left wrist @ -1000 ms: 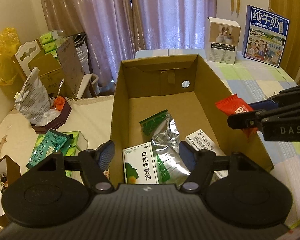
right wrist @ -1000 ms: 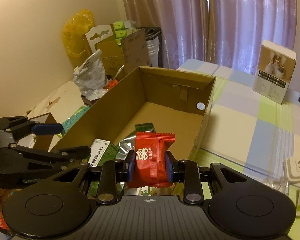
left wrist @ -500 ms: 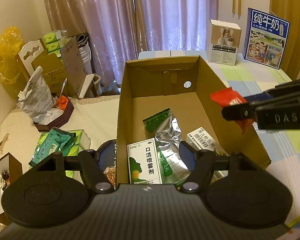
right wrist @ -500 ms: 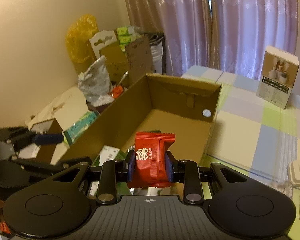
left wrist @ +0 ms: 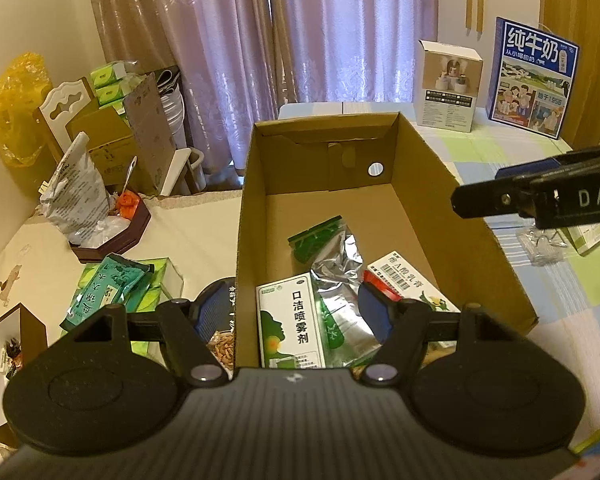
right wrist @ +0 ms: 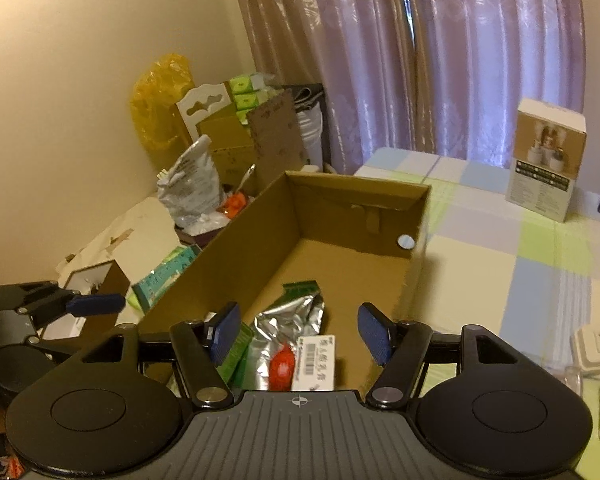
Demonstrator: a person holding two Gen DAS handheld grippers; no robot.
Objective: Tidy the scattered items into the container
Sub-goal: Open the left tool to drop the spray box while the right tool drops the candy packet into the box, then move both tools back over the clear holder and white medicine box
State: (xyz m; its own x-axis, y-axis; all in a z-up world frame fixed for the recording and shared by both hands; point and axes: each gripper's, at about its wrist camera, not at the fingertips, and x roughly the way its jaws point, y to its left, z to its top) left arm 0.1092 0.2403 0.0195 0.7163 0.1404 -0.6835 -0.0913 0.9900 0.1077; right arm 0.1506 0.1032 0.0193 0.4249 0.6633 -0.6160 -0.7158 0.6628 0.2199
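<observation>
An open cardboard box (left wrist: 460,232) stands on the checked tablecloth, its long wall (right wrist: 228,264) nearest my left side. Inside lie a white-and-green spray carton (left wrist: 292,324), a silver foil pouch (left wrist: 340,272), a white ointment carton (left wrist: 404,276) and a red snack packet (right wrist: 281,364), partly under that carton. My right gripper (right wrist: 300,330) hovers over the box's near end, jaws opening and nothing between the pads; it also pokes in as the right gripper (left wrist: 500,200) in the left wrist view. My left gripper (left wrist: 294,308) is open and straddles the box's left wall.
Green tissue packets (left wrist: 112,288) lie left of the box, beside a dark hexagonal tray (left wrist: 112,236) holding a crumpled bag. A blue milk carton (left wrist: 532,80) and a white product box (left wrist: 448,88) stand at the back right. A white plug adapter (right wrist: 592,348) sits right.
The right gripper's jaws have spread and the red packet has dropped from them into the box. The left gripper has stayed put.
</observation>
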